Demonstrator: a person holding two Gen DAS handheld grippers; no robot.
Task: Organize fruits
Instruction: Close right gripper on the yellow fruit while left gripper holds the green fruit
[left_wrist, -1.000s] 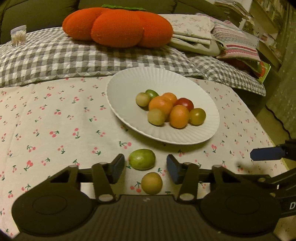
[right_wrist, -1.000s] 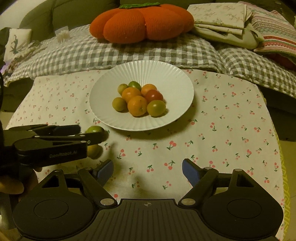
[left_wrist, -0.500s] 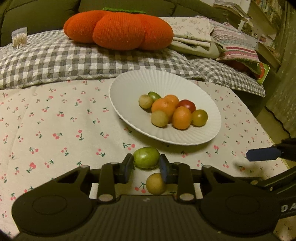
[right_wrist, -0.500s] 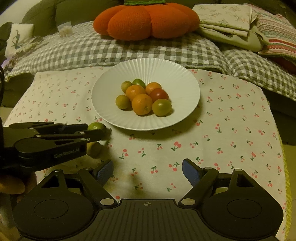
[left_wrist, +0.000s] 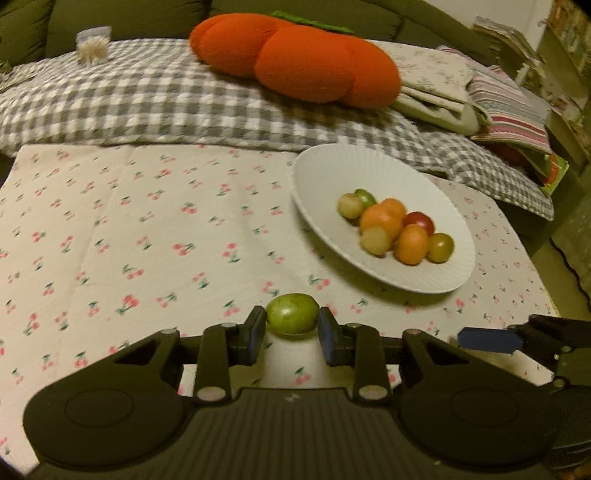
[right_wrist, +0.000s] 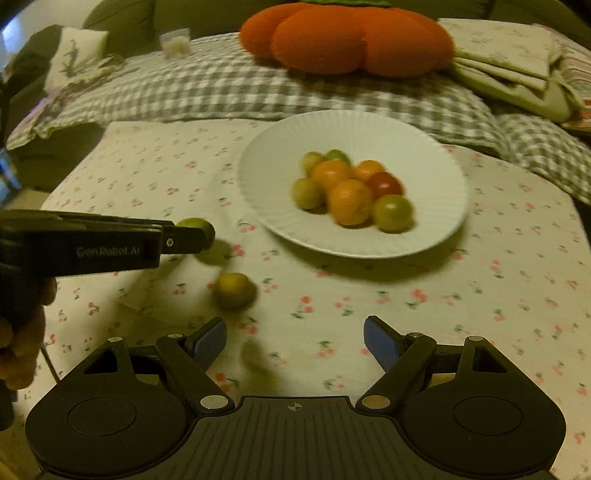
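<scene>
My left gripper (left_wrist: 291, 328) is shut on a green fruit (left_wrist: 292, 314) and holds it above the cherry-print cloth; it also shows in the right wrist view (right_wrist: 194, 236) with the green fruit (right_wrist: 194, 224). A yellowish fruit (right_wrist: 234, 290) lies on the cloth below it, hidden in the left wrist view. A white ribbed plate (left_wrist: 325, 173) (right_wrist: 436, 162) holds several orange, green, yellow and red fruits (left_wrist: 393, 230) (right_wrist: 351, 192). My right gripper (right_wrist: 294, 341) is open and empty over the cloth near the front; one blue fingertip (left_wrist: 487, 339) shows in the left wrist view.
A cherry-print cloth (left_wrist: 147, 240) covers the table. Behind it lie a grey checked blanket (left_wrist: 147, 99), an orange pumpkin cushion (left_wrist: 299, 62) and folded fabrics (left_wrist: 461, 88). The table edge drops off at the right (left_wrist: 535, 266).
My left gripper closed on the green fruit and lifted it off the cloth, swinging left. The yellowish fruit stayed on the cloth. My right gripper stayed open and moved closer to the plate.
</scene>
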